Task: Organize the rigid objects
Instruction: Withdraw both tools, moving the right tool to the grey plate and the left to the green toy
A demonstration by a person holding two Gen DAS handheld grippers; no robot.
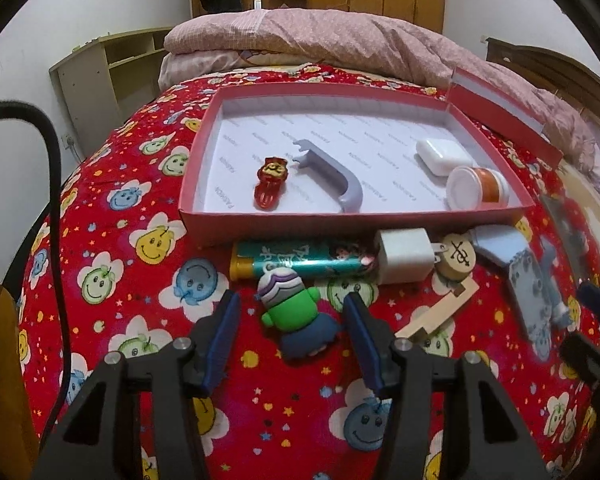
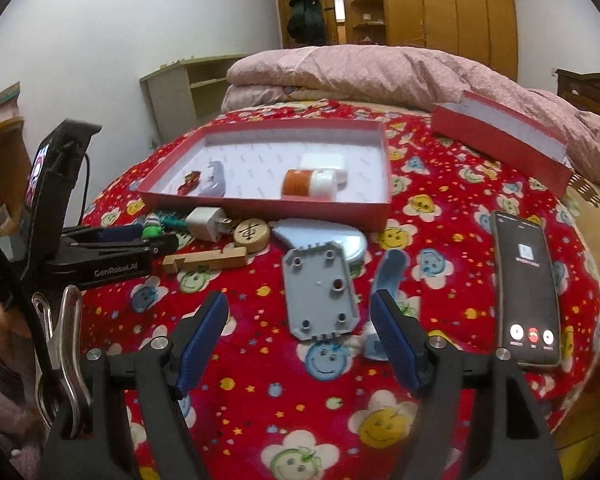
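Bedspread (image 1: 112, 248) is seen as soft, fuzzy cloth w/ printed faces; quilt (image 1: 340, 36) as matt cotton-like fabric. Red box (image 1: 204, 224) is made of matt cardboard, lined w/ printed white paper. Grey handle (image 1: 332, 172) and grey plate (image 2: 320, 292) are shown as matt moulded plastic. Charger cube (image 1: 404, 256) is smooth white plastic, slight sheen, w/ metal prongs. Lighter (image 1: 296, 260) is covered in a glossy printed wrap. Round token (image 2: 253, 234) and notched strip (image 2: 206, 262) are seen as bare pale wood. Figure toy (image 1: 296, 316) looks rubbery, matt. Phone (image 2: 526, 288) is faced w/ glossy glass. Pads (image 2: 202, 340) are ribbed blue rubber on matt black plastic arms w/ metal pins.
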